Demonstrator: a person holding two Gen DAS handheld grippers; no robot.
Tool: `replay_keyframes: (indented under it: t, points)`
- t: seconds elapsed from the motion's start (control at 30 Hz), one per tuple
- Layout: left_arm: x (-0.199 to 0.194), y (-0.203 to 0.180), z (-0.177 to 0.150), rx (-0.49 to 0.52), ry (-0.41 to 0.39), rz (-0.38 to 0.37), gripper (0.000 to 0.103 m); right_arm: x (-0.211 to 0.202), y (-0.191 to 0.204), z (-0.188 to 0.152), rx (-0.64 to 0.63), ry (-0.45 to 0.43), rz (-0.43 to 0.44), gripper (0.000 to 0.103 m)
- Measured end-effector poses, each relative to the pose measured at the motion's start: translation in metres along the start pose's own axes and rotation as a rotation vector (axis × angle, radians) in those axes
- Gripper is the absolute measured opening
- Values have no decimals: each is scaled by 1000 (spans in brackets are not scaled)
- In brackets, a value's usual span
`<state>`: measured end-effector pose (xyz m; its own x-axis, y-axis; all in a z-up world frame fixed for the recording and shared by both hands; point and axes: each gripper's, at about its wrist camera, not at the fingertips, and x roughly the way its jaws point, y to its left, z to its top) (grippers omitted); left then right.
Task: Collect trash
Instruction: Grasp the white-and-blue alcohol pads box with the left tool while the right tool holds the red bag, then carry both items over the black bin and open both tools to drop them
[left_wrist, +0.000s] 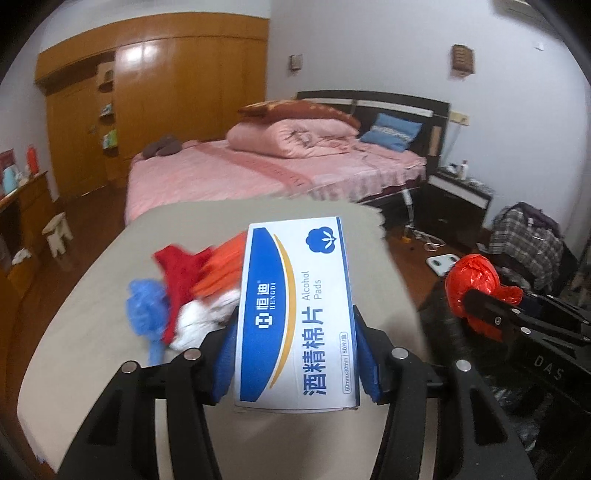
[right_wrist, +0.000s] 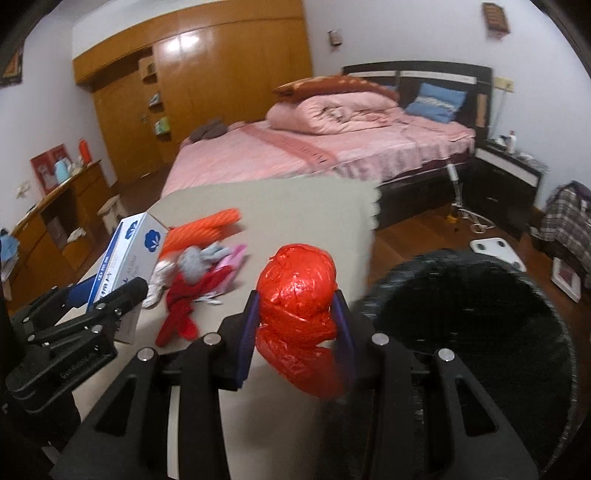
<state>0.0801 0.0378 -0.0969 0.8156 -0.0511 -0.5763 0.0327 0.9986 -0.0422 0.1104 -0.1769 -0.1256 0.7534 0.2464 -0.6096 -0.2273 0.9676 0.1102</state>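
**Both Hands Loaded, Bin Waiting**

Now, the alcohol pads box (left_wrist: 295, 314) sits clamped in the left gripper (left_wrist: 295, 350), lifted over the beige table (left_wrist: 92, 350). At three o'clock of it, the right gripper (right_wrist: 295, 332) squeezes a red plastic bag ball (right_wrist: 295, 291). The black bin (right_wrist: 472, 332) gapes at three o'clock of that ball, below the table edge. Loose scraps (right_wrist: 192, 280) lie on the table, uncollected. The risk, I'd say: that slick, springy ball could squirt free short of the rim, or the two grippers could clash over the bin.

both wrist views look forward, close; sharing table (left_wrist: 92, 332), bed (right_wrist: 295, 155)
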Motion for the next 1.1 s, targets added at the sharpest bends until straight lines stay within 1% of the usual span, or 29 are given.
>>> replay_keyframes:
  t: [0.17, 0.43, 0.47, 0.57, 0.63, 0.7, 0.77, 0.8, 0.83, 0.87, 0.93, 1.03, 1.1]
  points:
    - [2, -43, 15, 53, -9, -111, 54, -20, -38, -6, 47, -15, -90, 37]
    - [14, -113, 25, 135, -2, -266, 54, -40, -96, -27, 128, -10, -231, 38]
    - [17, -124, 27, 143, 3, -292, 54, -43, -103, -31, 140, -9, -244, 38]
    - [23, -151, 29, 164, 10, -339, 54, -49, -120, -39, 165, -9, -282, 38]
    - [26, -163, 27, 175, 16, -363, 54, -50, -128, -44, 179, -8, -298, 40]
    - [32, -176, 25, 185, 35, -404, 55, -53, -136, -47, 190, -8, -321, 41]
    - [35, -181, 21, 189, 49, -423, 68, -54, -141, -46, 195, -10, -341, 55]
    - [34, -179, 20, 185, 41, -422, 77, -55, -143, -46, 197, -16, -354, 60]
    - [33, -177, 20, 181, 27, -417, 80, -57, -143, -47, 198, -23, -362, 71]
    - [33, -172, 19, 178, 16, -402, 81, -59, -143, -47, 198, -35, -373, 80]
    - [32, -163, 19, 171, 11, -373, 82, -61, -140, -47, 197, -51, -379, 92]
    - [28, -140, 19, 155, -14, -307, 83, -59, -135, -43, 203, -55, -340, 96]
    - [24, -119, 16, 141, -26, -256, 83, -53, -121, -38, 195, -54, -306, 96]
